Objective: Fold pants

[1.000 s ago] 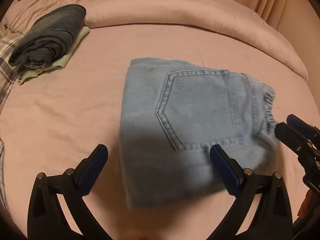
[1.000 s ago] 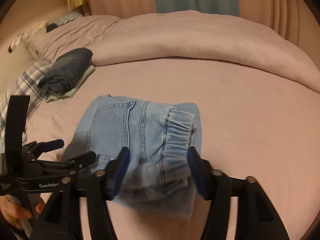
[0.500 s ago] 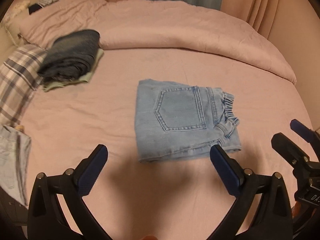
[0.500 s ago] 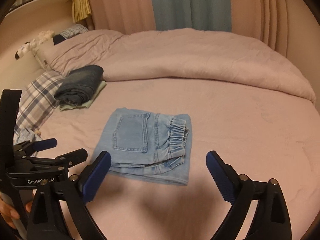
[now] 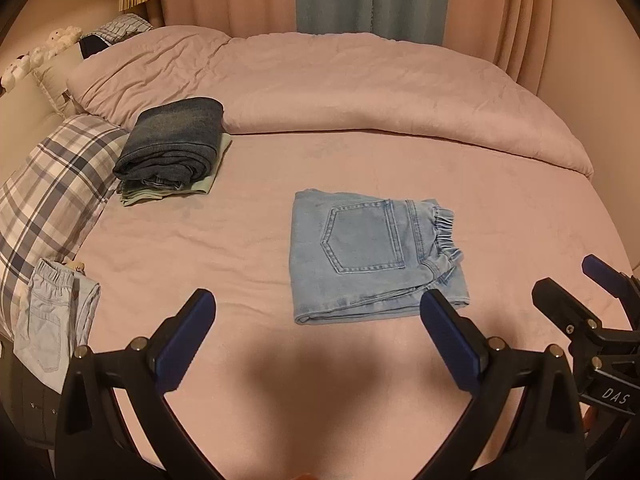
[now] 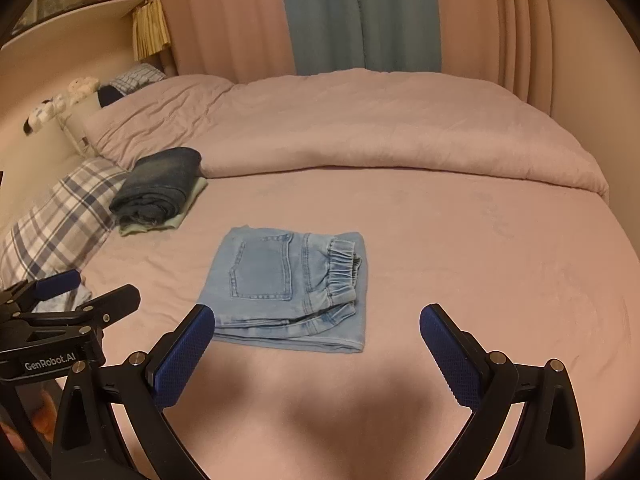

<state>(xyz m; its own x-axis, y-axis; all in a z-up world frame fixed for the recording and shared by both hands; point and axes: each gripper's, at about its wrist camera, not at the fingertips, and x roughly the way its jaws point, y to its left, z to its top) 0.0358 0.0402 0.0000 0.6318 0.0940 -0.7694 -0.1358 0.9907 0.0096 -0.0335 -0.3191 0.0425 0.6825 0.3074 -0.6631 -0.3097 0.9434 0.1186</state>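
Observation:
Light blue denim pants lie folded into a flat rectangle on the pink bed sheet, back pocket up, elastic waistband at the right. They also show in the right wrist view. My left gripper is open and empty, held back from the pants' near edge. My right gripper is open and empty, also short of the pants. The right gripper shows at the right edge of the left wrist view, and the left gripper at the left of the right wrist view.
A stack of folded dark jeans on a pale green garment lies at the back left beside a plaid pillow. Another pale garment hangs at the bed's left edge. A rolled pink duvet crosses the back.
My right gripper has opened and let go of the pants. Both grippers have pulled back and up from the folded pants, which now lie flat on the bed.

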